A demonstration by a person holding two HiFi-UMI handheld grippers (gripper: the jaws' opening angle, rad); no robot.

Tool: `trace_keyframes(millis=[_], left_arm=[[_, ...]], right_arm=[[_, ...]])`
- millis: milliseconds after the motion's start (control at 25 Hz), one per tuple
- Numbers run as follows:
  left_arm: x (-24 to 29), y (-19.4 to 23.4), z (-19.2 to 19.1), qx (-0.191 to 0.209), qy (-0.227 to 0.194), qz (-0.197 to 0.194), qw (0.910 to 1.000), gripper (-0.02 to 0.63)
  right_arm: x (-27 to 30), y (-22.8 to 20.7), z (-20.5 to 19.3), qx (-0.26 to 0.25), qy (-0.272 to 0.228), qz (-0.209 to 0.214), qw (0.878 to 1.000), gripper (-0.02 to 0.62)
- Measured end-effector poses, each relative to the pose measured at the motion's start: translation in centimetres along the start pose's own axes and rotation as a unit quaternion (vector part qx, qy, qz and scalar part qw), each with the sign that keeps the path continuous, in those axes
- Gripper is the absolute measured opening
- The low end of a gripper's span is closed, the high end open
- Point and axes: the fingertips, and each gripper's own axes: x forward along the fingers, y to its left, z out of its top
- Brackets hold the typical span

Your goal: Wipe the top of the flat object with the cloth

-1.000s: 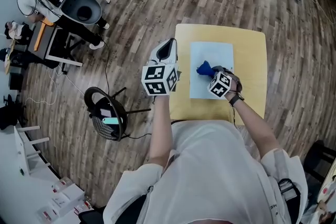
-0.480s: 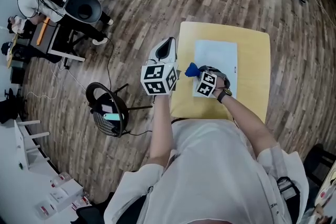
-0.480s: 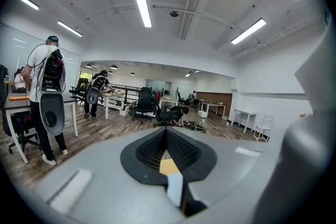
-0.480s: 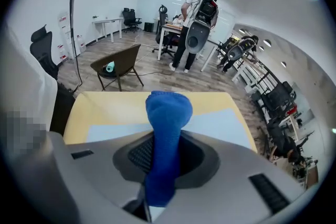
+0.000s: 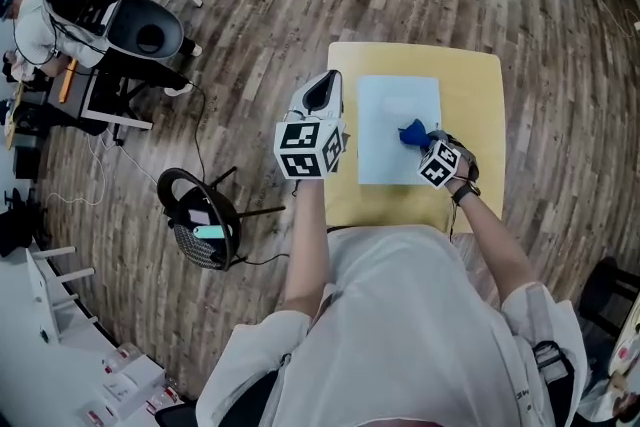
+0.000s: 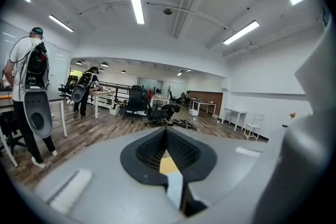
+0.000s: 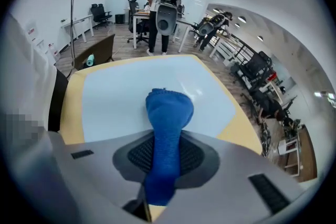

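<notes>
Holding cloth [image 7: 168, 113]: blue, probably soft and light, best pinched by its gathered tail. My right gripper [image 7: 165, 165] is clamped on it at the flat sheet's [image 5: 385, 150] 3 o'clock side. Left gripper [image 6: 167, 157] is closed and empty.

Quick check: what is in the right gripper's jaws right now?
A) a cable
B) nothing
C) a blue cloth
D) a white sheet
C: the right gripper has its jaws shut on the blue cloth, with the pale sheet on the table beyond it.

yellow table [image 5: 472, 85] | wood floor [image 5: 250, 15] | black stool, perhaps [image 5: 200, 215] | person [image 5: 35, 10] far left
</notes>
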Motion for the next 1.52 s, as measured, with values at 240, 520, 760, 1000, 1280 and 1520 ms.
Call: trace_keyframes(millis=[240, 520, 760, 1000, 1280, 1520], left_arm=[[0.9, -1.1, 0.1, 0.003, 0.003, -0.013, 0.9999, 0.011], [0.0, -0.4, 0.0, 0.001, 0.001, 0.003, 1.0000, 0.011], [-1.2, 1.6, -0.4, -0.010, 0.001, 0.031, 0.9995, 0.011], [-2.6, 2.7, -0.3, -0.013, -0.001, 0.050, 0.9987, 0.011], [-2.9, 3.8, -1.4, -0.018, 0.006, 0.060, 0.9980, 0.011], [-1.8, 2.6, -1.5, -0.018, 0.007, 0.040, 0.9990, 0.011]], right_arm=[[-0.8, -1.8, -3.0, 0.038, 0.010, -0.013, 0.999, 0.075], [-1.4, -1.0, 0.2, 0.049, -0.008, -0.004, 0.999, 0.075], [-1.4, 5.5, 10.8, -0.028, -0.089, 0.067, 0.993, 0.075], [1.9, 10.3, 15.3, -0.105, -0.084, 0.100, 0.986, 0.075], [1.8, 7.8, 11.9, -0.074, -0.071, 0.077, 0.992, 0.075], [0.1, 4.3, 3.2, 0.008, -0.028, 0.056, 0.998, 0.075]])
